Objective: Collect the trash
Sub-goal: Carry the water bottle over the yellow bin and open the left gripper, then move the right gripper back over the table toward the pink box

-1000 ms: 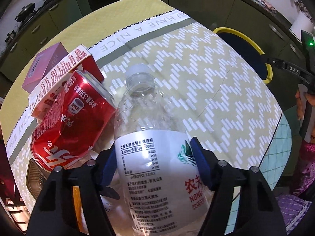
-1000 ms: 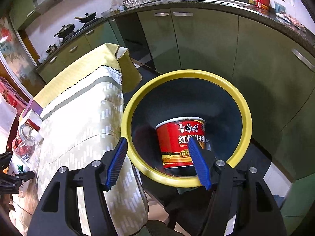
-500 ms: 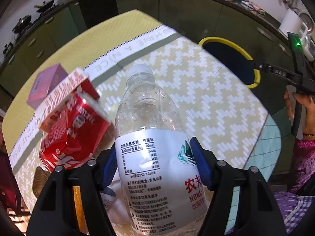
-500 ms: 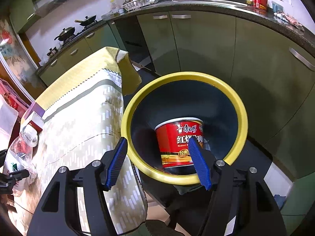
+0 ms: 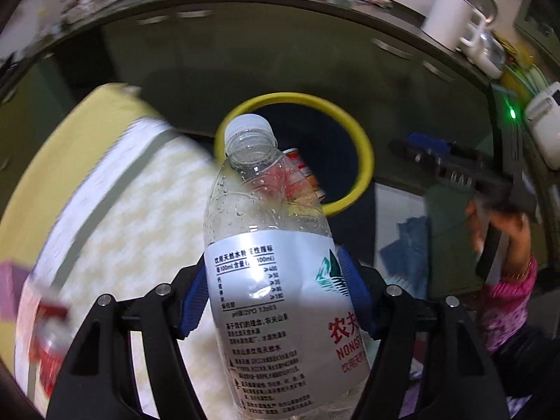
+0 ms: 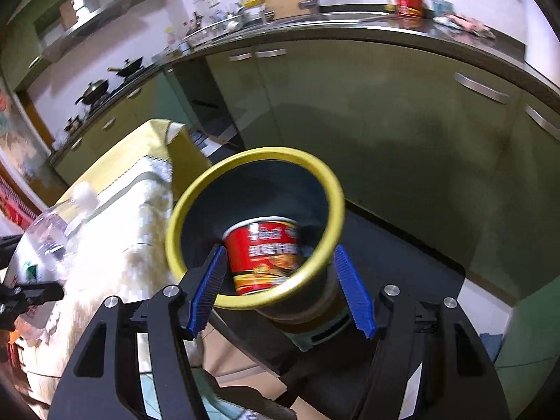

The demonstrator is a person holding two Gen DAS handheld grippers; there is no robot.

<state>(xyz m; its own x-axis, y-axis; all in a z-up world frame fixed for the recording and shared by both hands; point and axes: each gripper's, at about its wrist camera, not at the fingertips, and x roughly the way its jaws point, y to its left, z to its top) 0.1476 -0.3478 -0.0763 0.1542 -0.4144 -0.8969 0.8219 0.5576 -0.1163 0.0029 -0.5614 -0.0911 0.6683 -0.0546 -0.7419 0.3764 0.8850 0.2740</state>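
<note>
bottle: we see the clear water bottle [image 5: 276, 280] clamped at its label by the left gripper [image 5: 276, 301], carried past the table's edge, cap aimed at the yellow-rimmed bin [image 5: 364, 161].
bin contents: the red noodle cup [image 6: 266, 252] lies inside.
right gripper [image 6: 280, 290]: jaws apart, nothing between them, near the bin.
risk: we judge an early release would bounce the bottle off the rim onto the floor; the thin wall may slip.
change: a second ago the bottle was over the tablecloth [image 5: 115, 217] beside the red can [image 5: 49, 346].

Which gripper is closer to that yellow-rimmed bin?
Right. The right gripper hangs just above the bin; the left gripper, clamping a bottle, is over the table.
</note>
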